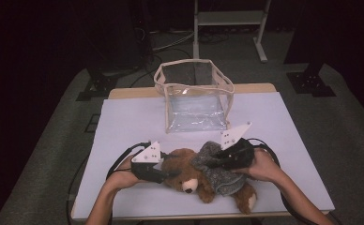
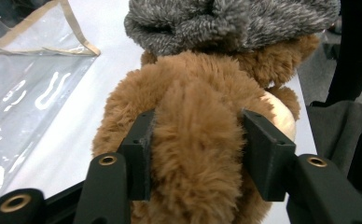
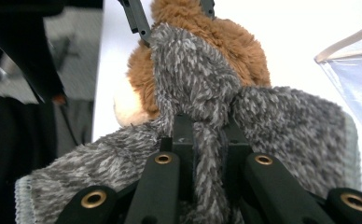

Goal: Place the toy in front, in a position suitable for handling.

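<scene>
Here, a person sits at a white tabletop (image 1: 124, 122) with a pair of black tongs in each hand. A brown teddy bear (image 1: 189, 176) lies near the front edge of the tabletop, between the two hands, its pale snout pointing toward the person. It wears a fuzzy grey knitted garment (image 1: 217, 173), bunched over its middle. The left tongs (image 1: 163, 174) have their two pads pressed into one brown furry limb of the bear; in the left gripper view (image 2: 195, 154) the fur bulges out between the pads, so the grip is firm. The right tongs (image 1: 224, 157) are clamped tight on a fold of the grey garment; in the right gripper view (image 3: 202, 144) a thin strip of grey knit is pinched between jaws that nearly meet. Behind the bear, toward the far side of the tabletop, a clear plastic bag (image 1: 194, 101) with beige trim stands upright and open at the top, apart from the toy. The person's forearms come in from the near edge on either side.
</scene>
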A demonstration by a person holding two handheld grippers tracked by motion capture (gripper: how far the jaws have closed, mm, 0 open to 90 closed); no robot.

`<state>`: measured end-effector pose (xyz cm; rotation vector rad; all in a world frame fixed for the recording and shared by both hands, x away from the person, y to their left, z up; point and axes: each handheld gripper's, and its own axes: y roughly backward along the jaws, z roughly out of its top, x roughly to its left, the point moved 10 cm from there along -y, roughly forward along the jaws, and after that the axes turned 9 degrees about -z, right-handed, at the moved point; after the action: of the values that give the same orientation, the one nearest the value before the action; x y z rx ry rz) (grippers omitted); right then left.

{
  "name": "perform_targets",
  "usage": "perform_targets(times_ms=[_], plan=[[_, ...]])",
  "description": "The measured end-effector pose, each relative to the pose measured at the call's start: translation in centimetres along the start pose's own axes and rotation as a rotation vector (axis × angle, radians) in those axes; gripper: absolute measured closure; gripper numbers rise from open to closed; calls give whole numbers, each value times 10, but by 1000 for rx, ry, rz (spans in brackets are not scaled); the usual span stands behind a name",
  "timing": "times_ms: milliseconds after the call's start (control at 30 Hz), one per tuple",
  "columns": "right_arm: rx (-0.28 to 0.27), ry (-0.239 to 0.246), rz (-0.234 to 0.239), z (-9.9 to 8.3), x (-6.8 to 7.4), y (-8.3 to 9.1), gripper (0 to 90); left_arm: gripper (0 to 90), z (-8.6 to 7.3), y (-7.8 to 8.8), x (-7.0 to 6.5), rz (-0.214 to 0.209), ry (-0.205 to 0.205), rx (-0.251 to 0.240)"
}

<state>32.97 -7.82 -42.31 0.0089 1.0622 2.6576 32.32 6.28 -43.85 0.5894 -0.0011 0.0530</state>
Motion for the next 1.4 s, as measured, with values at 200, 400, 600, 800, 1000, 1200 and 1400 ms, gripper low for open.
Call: perform_targets(times_ms=[200,400,600,800,1000,1200,1400], plan=[[34,73,-17,30,2,-1,799,530,1,-4,-2,-2,-12,11],[-39,60,17,48,6,-13,798,530,3,-7,-4,-5,-29,5],[9,17,4,16,-2,-15,800,526,3,-3,-3,4,-29,1],[-9,8,-2,12,-4,-1,798,529,6,-7,-3,6,-35,0],[-67,41,25,42,8,-16,796,530,7,-9,-5,2,-38,0],[-46,44,22,39,7,-23,796,530,5,-9,-5,5,-41,3],[-16,9,-13,8,-2,0,796,531,5,-8,-6,1,-43,6]])
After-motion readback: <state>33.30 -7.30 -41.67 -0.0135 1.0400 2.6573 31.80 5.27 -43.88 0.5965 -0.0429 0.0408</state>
